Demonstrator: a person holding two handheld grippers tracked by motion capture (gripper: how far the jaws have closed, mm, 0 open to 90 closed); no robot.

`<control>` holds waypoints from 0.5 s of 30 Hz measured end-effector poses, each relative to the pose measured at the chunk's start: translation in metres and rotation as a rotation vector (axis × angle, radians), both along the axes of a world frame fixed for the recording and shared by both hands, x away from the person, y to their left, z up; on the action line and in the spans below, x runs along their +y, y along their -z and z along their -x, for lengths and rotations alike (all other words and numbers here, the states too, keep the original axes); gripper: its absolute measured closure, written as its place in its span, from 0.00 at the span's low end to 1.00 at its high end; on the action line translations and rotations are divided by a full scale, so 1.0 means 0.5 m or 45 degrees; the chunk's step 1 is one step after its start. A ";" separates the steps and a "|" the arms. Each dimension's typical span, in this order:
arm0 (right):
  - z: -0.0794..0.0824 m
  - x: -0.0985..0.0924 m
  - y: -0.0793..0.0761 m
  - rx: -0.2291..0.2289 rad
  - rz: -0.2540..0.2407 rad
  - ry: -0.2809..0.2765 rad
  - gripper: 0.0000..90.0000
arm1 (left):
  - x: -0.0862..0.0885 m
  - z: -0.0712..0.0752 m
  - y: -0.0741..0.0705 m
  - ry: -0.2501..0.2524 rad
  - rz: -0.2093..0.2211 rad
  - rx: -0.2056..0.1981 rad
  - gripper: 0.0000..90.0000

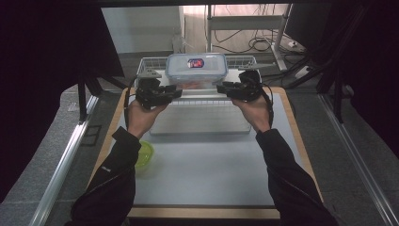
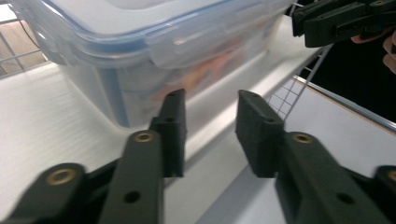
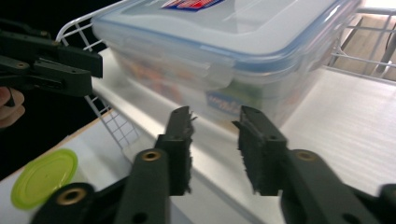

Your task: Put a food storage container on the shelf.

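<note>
The bench [image 1: 202, 179] carries a pale grey mat, and at its far end stands a white wire rack [image 1: 148, 62] with a flat white tray [image 1: 197, 123] lying in front of it. On the raised white surface inside the rack sits the clear plastic box [image 1: 196, 69], its blue-rimmed lid clipped on and a red and blue label on top. The right gripper view hints at coloured contents through the wall, though the blur makes it hard to say what they are.

The left tool [image 1: 175, 91] is just beside the box's near left corner, and the right tool [image 1: 224, 87] is just beside its near right corner, both pointing inward toward the box from opposite sides. Each tool's jaws stand apart with nothing between them; in the left gripper view and the right gripper view the pads are clear of the box wall and its side clips.

A small green lid [image 1: 145, 154] lies on the mat close to the person's left sleeve, well apart from the box.
</note>
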State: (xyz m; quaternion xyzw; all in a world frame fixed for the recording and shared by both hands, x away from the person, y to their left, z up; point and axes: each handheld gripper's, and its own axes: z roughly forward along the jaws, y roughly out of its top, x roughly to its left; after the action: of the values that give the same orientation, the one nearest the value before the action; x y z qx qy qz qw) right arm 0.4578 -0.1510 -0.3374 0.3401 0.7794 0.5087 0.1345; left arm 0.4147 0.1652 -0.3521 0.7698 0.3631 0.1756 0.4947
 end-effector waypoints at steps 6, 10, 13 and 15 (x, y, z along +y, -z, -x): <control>0.030 -0.002 0.005 -0.038 0.041 -0.032 0.49 | -0.003 0.035 0.016 0.020 0.001 -0.026 0.50; 0.050 -0.004 0.012 -0.058 0.071 -0.054 0.41 | -0.013 0.061 0.030 0.025 -0.057 -0.058 0.42; 0.065 -0.007 0.019 -0.067 0.074 -0.062 0.36 | -0.019 0.077 0.041 0.037 -0.080 -0.065 0.36; 0.075 -0.009 0.024 -0.071 0.074 -0.070 0.32 | -0.022 0.088 0.048 0.041 -0.091 -0.074 0.33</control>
State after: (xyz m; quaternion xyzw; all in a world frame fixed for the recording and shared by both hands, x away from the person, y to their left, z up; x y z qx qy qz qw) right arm 0.4201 -0.1556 -0.3494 0.3004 0.7988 0.4986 0.1520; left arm 0.3709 0.1544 -0.3763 0.7873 0.3297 0.2028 0.4799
